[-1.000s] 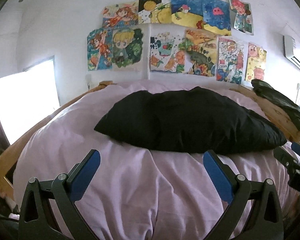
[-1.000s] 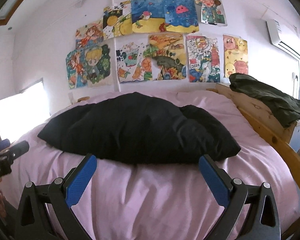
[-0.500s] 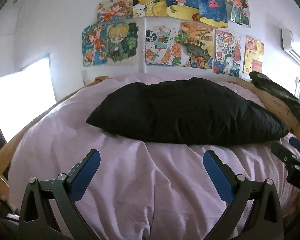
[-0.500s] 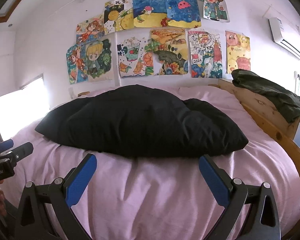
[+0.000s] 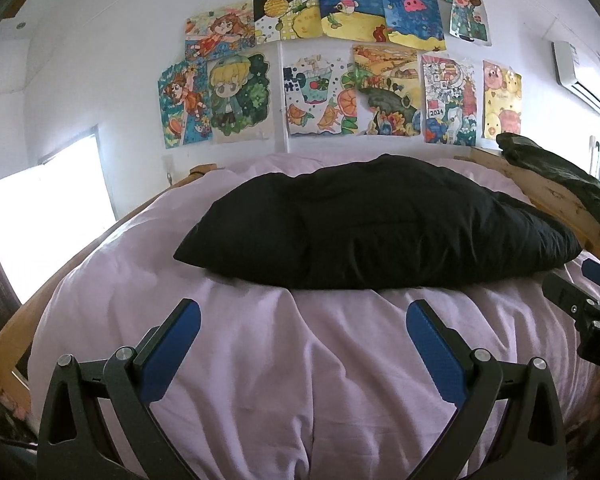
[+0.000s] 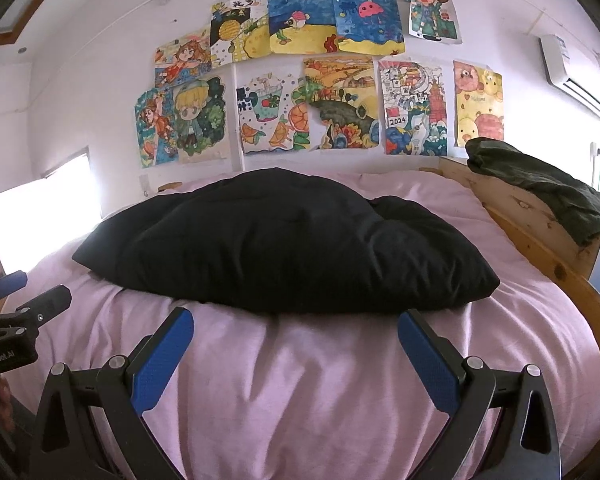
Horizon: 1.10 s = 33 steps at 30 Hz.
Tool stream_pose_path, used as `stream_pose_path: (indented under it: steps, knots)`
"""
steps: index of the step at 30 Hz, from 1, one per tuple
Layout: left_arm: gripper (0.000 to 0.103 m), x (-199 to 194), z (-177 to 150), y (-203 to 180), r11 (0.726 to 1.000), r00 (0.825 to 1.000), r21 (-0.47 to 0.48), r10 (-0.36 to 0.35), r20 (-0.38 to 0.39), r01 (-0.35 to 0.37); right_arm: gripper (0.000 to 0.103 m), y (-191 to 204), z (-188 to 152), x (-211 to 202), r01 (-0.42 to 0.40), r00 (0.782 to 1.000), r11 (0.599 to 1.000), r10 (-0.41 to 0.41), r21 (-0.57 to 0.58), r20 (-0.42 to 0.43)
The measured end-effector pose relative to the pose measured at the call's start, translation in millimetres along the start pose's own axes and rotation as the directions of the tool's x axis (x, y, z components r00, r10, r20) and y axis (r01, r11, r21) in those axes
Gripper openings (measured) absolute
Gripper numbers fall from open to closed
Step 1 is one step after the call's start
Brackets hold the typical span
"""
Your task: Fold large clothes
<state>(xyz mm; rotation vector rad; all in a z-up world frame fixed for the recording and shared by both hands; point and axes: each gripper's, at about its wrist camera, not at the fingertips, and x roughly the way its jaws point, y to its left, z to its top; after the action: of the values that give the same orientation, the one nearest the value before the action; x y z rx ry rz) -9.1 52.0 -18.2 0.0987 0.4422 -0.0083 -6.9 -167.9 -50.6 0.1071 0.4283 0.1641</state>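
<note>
Both hand-held grippers, left (image 5: 303, 334) and right (image 6: 296, 342), hung spread and empty over the pink bed (image 5: 300, 360). Ahead, the black padded garment (image 6: 284, 240) lay in a compact mound, either folded already or awaiting folding.

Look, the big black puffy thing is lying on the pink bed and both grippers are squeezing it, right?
Not quite. The black puffy garment does lie on the pink bed, but neither gripper squeezes it. The left gripper and right gripper both hold their jaws wide open, short of it, as each wrist view shows.
</note>
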Motion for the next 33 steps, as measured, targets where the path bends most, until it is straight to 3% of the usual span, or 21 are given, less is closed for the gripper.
stream_pose_path:
  steps: [33]
  knots:
    - [0.101, 1.5, 0.4, 1.3, 1.000, 1.000, 0.012, 0.007, 0.003, -0.007, 0.103, 0.3, -4.9, 1.5, 0.001, 1.000, 1.000, -0.001, 0.001, 0.005]
